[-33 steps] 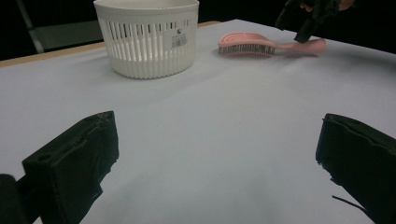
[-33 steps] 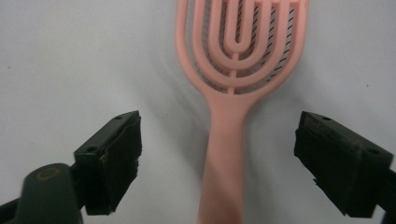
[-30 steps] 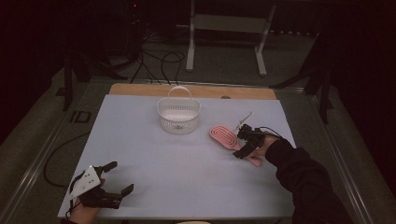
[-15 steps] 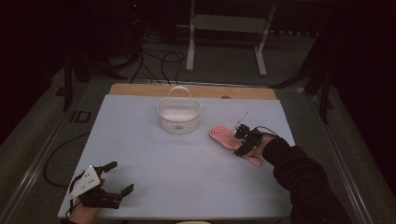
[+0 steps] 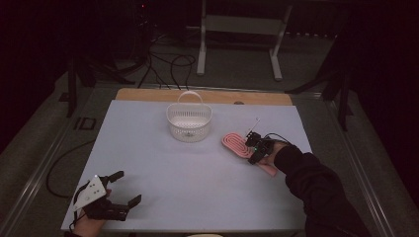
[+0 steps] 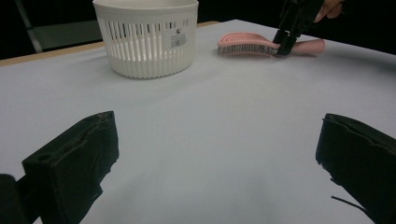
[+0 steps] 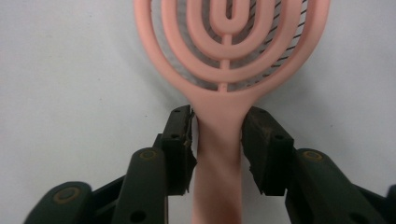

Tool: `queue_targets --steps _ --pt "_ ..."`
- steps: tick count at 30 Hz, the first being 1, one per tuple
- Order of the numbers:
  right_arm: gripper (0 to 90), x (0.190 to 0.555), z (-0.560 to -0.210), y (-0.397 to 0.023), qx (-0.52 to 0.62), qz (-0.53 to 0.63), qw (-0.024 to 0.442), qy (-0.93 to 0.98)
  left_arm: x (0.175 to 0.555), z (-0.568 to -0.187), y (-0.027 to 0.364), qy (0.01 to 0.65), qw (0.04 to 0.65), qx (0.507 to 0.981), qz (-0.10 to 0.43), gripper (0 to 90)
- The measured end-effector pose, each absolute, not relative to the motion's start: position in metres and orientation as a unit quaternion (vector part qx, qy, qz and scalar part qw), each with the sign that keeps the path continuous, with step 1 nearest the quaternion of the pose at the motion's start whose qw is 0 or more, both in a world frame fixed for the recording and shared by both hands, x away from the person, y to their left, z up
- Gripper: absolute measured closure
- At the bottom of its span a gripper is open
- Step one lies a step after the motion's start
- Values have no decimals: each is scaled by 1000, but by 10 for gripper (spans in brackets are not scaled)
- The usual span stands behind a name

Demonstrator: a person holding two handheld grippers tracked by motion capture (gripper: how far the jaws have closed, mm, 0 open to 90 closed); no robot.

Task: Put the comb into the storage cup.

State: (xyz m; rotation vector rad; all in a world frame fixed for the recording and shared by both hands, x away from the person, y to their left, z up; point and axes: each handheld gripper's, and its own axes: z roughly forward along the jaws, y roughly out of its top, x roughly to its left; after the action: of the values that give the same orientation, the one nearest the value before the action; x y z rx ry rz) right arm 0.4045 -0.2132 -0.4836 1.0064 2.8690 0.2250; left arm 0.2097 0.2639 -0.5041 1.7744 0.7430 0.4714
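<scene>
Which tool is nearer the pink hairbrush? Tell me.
Right. The right tool straddles the pink hairbrush at its handle; the left tool sits far off at the table's near-left corner.

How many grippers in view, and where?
2. The left gripper sits at the table's near-left corner, fingers apart. The right gripper is at the right, fingers astride the pink hairbrush handle.

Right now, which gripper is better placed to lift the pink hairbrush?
Right. The right gripper has its jaws on either side of the pink hairbrush at the handle's neck, touching or nearly so. The left gripper sits open at the table's near left corner, far from the brush.
</scene>
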Motion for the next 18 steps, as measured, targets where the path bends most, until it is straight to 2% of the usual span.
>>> queue_targets --steps 6,18 --pt "674 406 -489 -209 330 52 38 942 210 -504 264 313 548 750 199 2" --pt "687 407 -489 -206 342 46 36 938 210 -504 264 312 548 750 199 2"
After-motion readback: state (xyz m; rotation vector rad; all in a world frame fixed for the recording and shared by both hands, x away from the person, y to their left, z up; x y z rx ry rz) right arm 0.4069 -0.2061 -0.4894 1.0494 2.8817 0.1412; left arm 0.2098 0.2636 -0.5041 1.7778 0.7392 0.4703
